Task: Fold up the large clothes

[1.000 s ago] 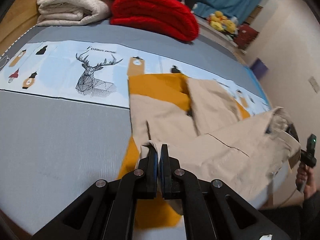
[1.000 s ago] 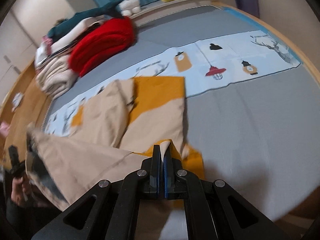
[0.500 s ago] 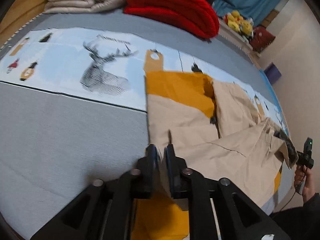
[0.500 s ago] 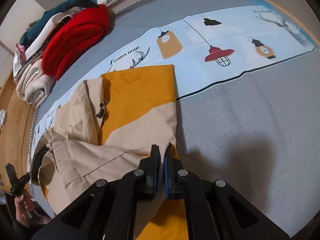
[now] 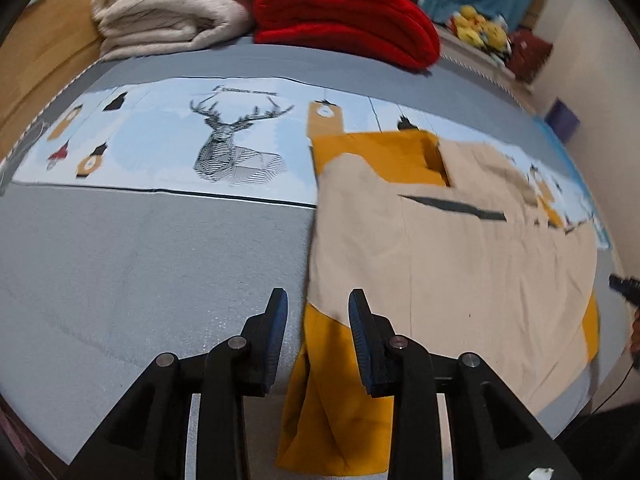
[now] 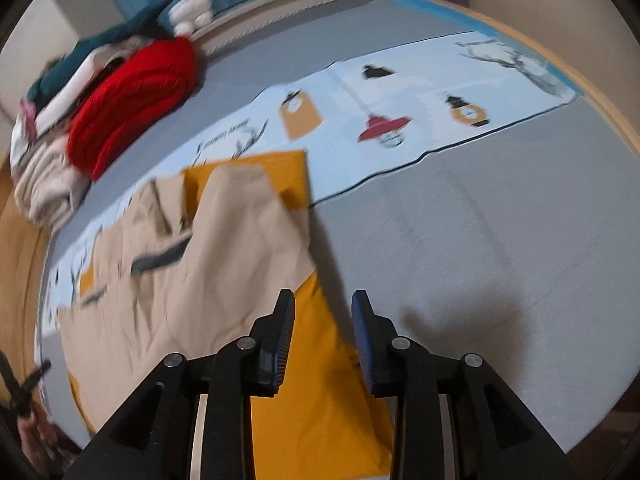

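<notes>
- Freshly laid down, the tan-and-mustard garment (image 5: pixel 460 264) lies spread on the grey bed (image 5: pixel 140 264), its far edge over the printed pale-blue sheet panel (image 5: pixel 240 152); one mustard corner hangs over the bed's near edge.
- Between the fingers of the left gripper (image 5: pixel 316 312) sits the garment's side edge, but the pads stand apart and press on nothing; the jaws have just been opening.
- Over the mustard corner, the right gripper (image 6: pixel 324 312) likewise shows its fingers parted, cloth below them and none pinched; its jaws too have just been opening.
- Risk one: the overhanging mustard corner could drag the released edge off the bed, since nothing pins it now.
- Risk two: a finger pad may snag the loose cloth as a gripper lifts away, pulling the tan layer askew and undoing the fold.
- Risk three: the tan top layer looks rumpled and sits unevenly on the mustard one, so any further fold made over it would likely lock the creases in.
- Risk four: motion blur in the right wrist view suggests a quick hand; a hasty re-grasp could catch only one layer.
- Farther back, the red blanket (image 5: pixel 344 12) and cream blanket (image 5: pixel 172 4) are stacked at the bed's far side, well apart from the garment and no obstacle.
- At the frame edge, a hand (image 5: pixel 635 332) is partly in view.
</notes>
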`<state>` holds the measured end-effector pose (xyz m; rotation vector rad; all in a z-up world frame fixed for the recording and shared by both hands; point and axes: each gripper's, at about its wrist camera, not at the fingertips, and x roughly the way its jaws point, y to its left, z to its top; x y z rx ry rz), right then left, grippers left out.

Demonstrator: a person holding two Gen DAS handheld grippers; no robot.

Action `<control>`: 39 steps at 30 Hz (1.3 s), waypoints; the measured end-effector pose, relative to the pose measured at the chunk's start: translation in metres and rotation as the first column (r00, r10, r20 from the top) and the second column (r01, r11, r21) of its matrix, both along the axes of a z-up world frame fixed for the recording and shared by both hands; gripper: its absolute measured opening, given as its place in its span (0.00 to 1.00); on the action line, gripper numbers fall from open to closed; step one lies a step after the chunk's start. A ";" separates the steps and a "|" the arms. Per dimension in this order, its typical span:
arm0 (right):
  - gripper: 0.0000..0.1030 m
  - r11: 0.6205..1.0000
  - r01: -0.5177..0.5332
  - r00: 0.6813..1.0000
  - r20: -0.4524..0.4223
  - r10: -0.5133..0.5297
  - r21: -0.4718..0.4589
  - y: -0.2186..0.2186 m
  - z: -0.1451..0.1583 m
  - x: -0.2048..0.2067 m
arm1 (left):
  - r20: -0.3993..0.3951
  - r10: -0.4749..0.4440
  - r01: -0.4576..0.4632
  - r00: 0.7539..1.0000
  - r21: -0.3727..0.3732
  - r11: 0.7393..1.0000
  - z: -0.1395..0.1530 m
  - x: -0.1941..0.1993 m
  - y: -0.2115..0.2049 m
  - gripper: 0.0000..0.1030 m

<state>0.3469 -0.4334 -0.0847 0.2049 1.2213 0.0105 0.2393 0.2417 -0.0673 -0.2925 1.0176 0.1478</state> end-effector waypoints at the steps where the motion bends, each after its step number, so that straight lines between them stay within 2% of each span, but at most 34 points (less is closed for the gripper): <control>1: 0.30 1.000 -0.023 1.000 -0.007 0.023 -0.008 0.005 -0.003 -0.002 | -0.005 -0.006 0.006 1.000 0.005 1.000 -0.001 0.002 -0.003 0.28; 8: 0.31 0.995 -0.098 0.994 -0.045 0.097 -0.016 0.026 -0.023 0.005 | -0.050 -0.023 0.024 0.998 0.003 1.000 -0.013 0.021 -0.010 0.30; 10: 0.31 0.993 -0.122 0.992 -0.044 0.121 -0.006 0.035 -0.026 0.008 | -0.067 -0.033 0.033 0.997 0.009 0.999 -0.016 0.028 -0.012 0.35; 16: 0.32 0.979 -0.183 0.980 -0.067 0.189 0.088 0.064 -0.037 0.018 | -0.091 -0.015 0.016 0.996 0.007 1.000 -0.024 0.041 -0.011 0.43; 19: 0.45 0.972 -0.214 0.971 -0.089 0.222 0.100 0.082 -0.043 0.020 | -0.097 0.004 -0.004 0.995 -0.006 1.000 -0.027 0.048 -0.011 0.47; 20: 0.48 0.970 -0.221 0.968 -0.100 0.231 0.099 0.087 -0.046 0.021 | -0.098 0.007 -0.008 0.995 -0.012 1.000 -0.028 0.050 -0.011 0.47; 26: 0.48 0.969 -0.239 0.961 -0.129 0.245 0.062 0.105 -0.056 0.025 | -0.137 0.002 0.001 0.991 0.018 1.000 -0.038 0.062 -0.018 0.48; 30: 0.48 0.970 -0.236 0.963 -0.117 0.242 0.059 0.107 -0.054 0.026 | -0.132 0.020 -0.018 0.991 0.020 1.000 -0.038 0.063 -0.014 0.48; 35: 0.48 0.967 -0.218 0.970 -0.076 0.229 0.133 0.105 -0.045 0.029 | -0.133 0.048 -0.046 0.990 0.015 0.999 -0.040 0.064 -0.010 0.48; 39: 0.48 0.956 -0.242 0.962 -0.089 0.259 0.166 0.116 -0.048 0.028 | -0.136 0.035 -0.033 0.990 0.015 0.999 -0.041 0.065 -0.013 0.47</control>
